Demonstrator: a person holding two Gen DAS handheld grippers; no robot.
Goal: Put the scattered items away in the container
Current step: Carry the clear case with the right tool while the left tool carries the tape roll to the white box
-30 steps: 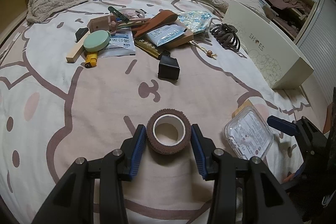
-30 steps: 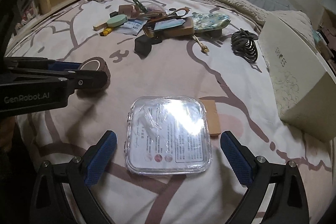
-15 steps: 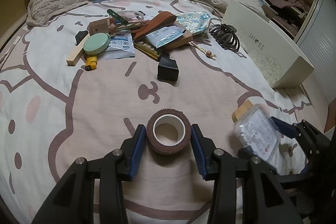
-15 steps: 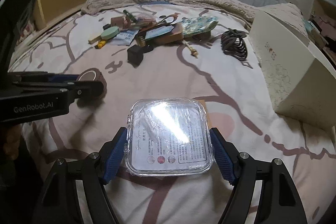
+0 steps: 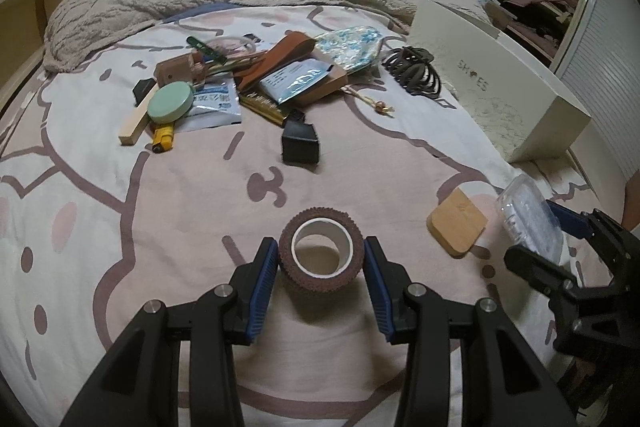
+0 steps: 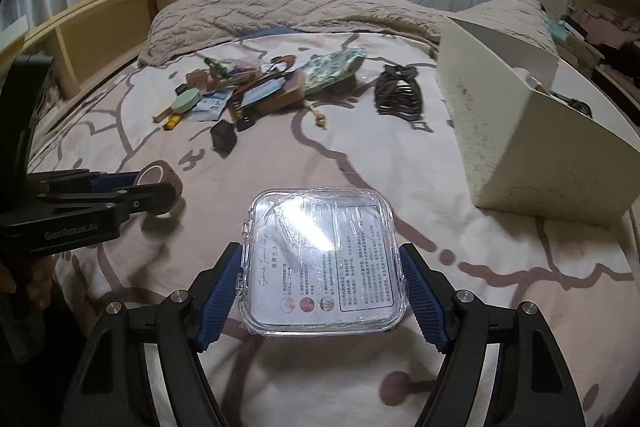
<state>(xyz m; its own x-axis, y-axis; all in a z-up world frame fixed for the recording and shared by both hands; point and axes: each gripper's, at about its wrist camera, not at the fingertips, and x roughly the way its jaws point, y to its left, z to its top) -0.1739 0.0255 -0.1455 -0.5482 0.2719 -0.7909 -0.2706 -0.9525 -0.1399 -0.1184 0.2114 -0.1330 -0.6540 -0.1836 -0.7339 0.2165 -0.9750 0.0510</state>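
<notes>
Bed sheet [image 5: 120, 227] carries 1 clutter pile [image 5: 248, 83], 1 hair claw [image 5: 414, 71], 1 wooden square [image 5: 456, 227], 1 shoebox [image 6: 520, 131], contents barely visible. Left tongs [image 5: 320, 261] grasp 1 brown tape roll [image 5: 322, 255] resting on the sheet. Right tongs [image 6: 322, 285] clamp 1 clear plastic case [image 6: 322, 263], now lifted off the wooden square it covered 1 s ago.

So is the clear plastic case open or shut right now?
Shut. The clear case has its lid flat on its base, wrap still over it, and the right gripper clamps its two sides, holding it above the bed.
</notes>
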